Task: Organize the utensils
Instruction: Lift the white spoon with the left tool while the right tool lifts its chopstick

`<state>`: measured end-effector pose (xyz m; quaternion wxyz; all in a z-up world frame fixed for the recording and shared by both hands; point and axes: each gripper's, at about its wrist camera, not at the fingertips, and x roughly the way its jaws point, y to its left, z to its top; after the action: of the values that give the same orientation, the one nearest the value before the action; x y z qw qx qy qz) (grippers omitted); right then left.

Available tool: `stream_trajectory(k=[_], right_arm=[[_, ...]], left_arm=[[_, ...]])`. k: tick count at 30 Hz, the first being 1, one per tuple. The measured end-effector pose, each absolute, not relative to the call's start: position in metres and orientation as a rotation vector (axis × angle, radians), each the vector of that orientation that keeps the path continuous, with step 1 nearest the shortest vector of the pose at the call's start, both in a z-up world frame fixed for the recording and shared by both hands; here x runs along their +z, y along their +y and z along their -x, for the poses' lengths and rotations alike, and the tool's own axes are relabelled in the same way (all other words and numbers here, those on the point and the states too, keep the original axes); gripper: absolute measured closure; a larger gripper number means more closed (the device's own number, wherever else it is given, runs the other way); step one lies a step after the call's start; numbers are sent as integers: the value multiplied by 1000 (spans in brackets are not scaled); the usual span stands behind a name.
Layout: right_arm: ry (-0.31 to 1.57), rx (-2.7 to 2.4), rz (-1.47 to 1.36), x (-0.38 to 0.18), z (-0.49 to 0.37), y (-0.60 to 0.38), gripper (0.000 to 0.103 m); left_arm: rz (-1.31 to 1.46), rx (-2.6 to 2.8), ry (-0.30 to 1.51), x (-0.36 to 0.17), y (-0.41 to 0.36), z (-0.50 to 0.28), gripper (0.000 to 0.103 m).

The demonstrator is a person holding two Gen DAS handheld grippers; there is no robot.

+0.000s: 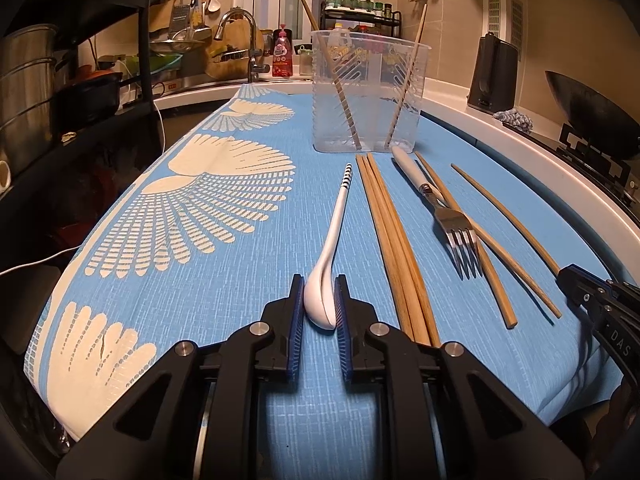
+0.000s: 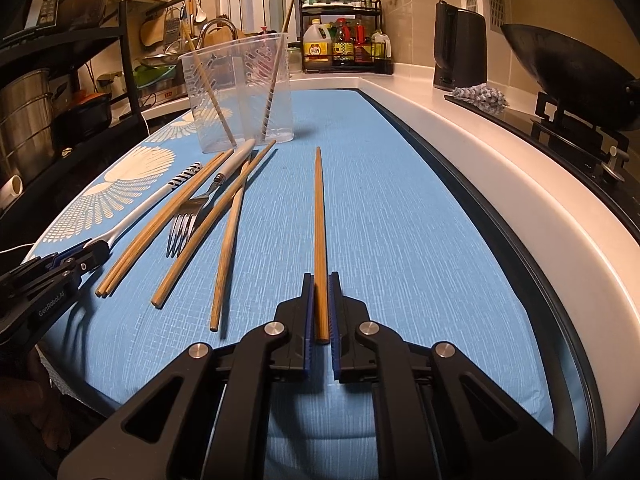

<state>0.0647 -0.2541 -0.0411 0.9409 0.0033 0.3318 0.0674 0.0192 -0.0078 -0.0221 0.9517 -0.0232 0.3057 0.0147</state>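
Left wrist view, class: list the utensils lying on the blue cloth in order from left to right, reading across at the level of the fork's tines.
White spoon → bundle of chopsticks → fork → chopstick under the fork → far-right single chopstick.

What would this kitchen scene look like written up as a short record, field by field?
Surface: blue patterned cloth on a counter
Left gripper: closed on the bowl of a white spoon
Right gripper: closed on one end of a single chopstick
Container: clear plastic holder, upright, two chopsticks leaning inside
Loose on cloth: fork, bundle of chopsticks, two separate chopsticks under or beside the fork
Background: sink tap, wok, spice rack
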Motion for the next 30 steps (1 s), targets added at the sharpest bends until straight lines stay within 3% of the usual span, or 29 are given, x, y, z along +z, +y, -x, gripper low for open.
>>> stream_trajectory(k=[30], right_arm=[[646, 128, -19, -23, -60, -257, 96]], left_arm=[[55, 26, 607, -18, -8, -18, 92]])
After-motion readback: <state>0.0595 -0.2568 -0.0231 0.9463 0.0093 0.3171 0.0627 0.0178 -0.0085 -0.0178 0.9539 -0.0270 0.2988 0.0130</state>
